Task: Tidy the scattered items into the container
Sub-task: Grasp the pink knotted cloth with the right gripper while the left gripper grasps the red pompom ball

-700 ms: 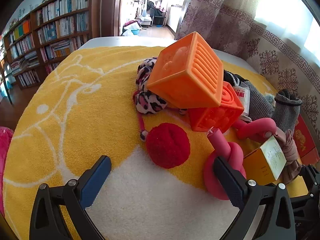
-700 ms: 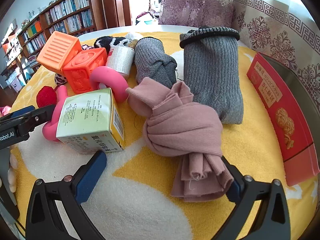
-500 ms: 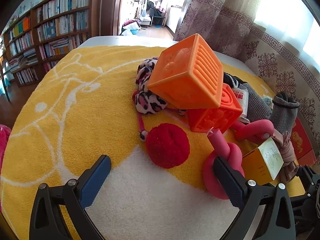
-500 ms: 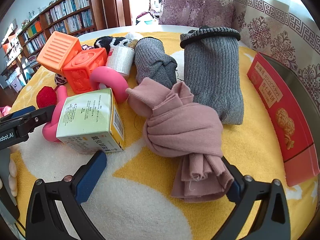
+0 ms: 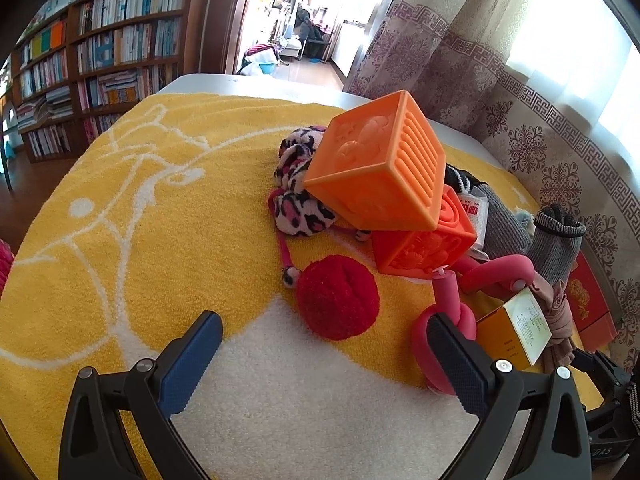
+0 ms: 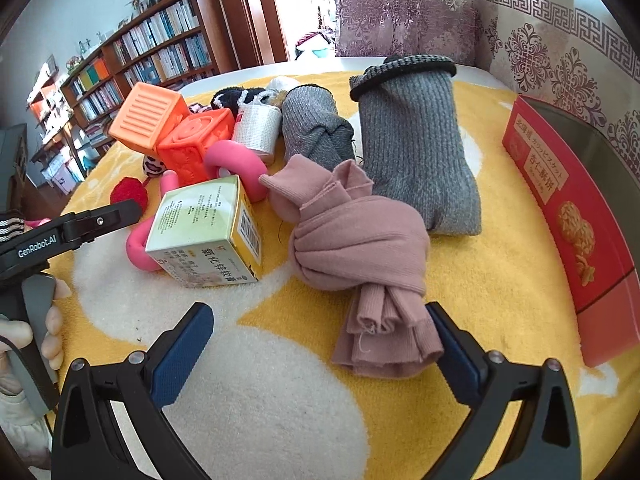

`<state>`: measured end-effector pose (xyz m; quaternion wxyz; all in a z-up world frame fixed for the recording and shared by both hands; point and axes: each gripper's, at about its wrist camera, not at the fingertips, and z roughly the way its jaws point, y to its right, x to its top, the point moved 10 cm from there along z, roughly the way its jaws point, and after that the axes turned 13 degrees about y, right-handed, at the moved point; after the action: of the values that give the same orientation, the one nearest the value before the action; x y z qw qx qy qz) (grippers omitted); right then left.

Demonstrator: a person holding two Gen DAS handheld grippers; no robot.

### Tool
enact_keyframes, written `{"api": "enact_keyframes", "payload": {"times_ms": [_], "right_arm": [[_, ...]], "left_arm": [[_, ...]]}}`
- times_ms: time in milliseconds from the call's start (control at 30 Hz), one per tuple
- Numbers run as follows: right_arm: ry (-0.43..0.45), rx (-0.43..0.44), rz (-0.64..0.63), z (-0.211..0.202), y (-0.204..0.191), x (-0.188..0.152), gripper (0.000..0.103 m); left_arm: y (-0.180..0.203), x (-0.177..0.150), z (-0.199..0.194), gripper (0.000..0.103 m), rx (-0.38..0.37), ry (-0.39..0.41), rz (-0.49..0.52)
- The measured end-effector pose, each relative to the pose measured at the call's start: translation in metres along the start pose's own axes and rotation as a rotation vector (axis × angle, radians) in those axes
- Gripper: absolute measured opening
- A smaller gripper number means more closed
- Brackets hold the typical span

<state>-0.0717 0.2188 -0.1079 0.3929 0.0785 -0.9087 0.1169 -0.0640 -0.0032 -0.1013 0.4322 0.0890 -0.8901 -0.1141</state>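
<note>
The worktop [image 5: 256,82] carries a yellow and white towel [image 6: 500,280] on which every item lies loose; nothing is yet in the container. The red box [image 6: 560,184] at the towel's right edge looks like the container, though its opening faces away and cannot be confirmed.

Largest items: a grey knit sleeve [image 6: 416,148] lies lengthwise just beside the box; a light orange block [image 5: 376,168] rests tilted on a darker orange block [image 5: 424,244]. A knotted pink cloth [image 6: 356,232] lies directly ahead of the right gripper [image 6: 320,344], its frayed tail touching the right-side pad. A small carton [image 6: 208,232] leans against a pink knotted ring [image 5: 444,320]. A red pompom [image 5: 336,296] sits ahead of the left gripper [image 5: 324,356].

Both sets of jaws are spread wide and hold nothing.

Judgement: the step in hand is the first pick. The right gripper should centre on the cloth's knot, not the loose tail, which would slip or drag. The left gripper should take the pompom squarely, keeping clear of the ring against its right-side pad, and leave the stacked blocks undisturbed to avoid toppling.
</note>
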Motion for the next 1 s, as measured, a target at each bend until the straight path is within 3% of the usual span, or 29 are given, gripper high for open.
{"api": "enact_keyframes", "payload": {"times_ms": [67,133,333,467,667,933,1000], "right_arm": [[0.025,0.029,0.023,-0.007,-0.015,-0.008,0.102],[0.051,0.037,0.032,-0.013,-0.005,-0.008,0.102],[0.094,0.018,0.054,-0.014,0.005,0.009,0.088],[0.078,0.023,0.091,-0.011,0.011,0.01,0.078],[0.085,0.015,0.072,-0.006,0.009,0.018,0.077],[0.052,0.038,0.117,0.008,0.012,0.004,0.075],[0.059,0.038,0.109,0.008,0.01,0.004,0.075]], "left_arm": [[0.006,0.006,-0.008,0.103,-0.013,0.041,0.026],[0.016,0.01,-0.014,0.103,-0.032,0.065,0.078],[0.034,0.011,-0.014,0.103,-0.05,0.043,0.151],[0.03,0.015,-0.009,0.103,-0.032,0.032,0.132],[0.019,0.019,0.003,0.103,0.004,0.019,0.087],[0.01,0.014,0.018,0.103,0.033,-0.009,0.056],[0.008,0.013,0.02,0.099,0.029,-0.013,0.041]]}}
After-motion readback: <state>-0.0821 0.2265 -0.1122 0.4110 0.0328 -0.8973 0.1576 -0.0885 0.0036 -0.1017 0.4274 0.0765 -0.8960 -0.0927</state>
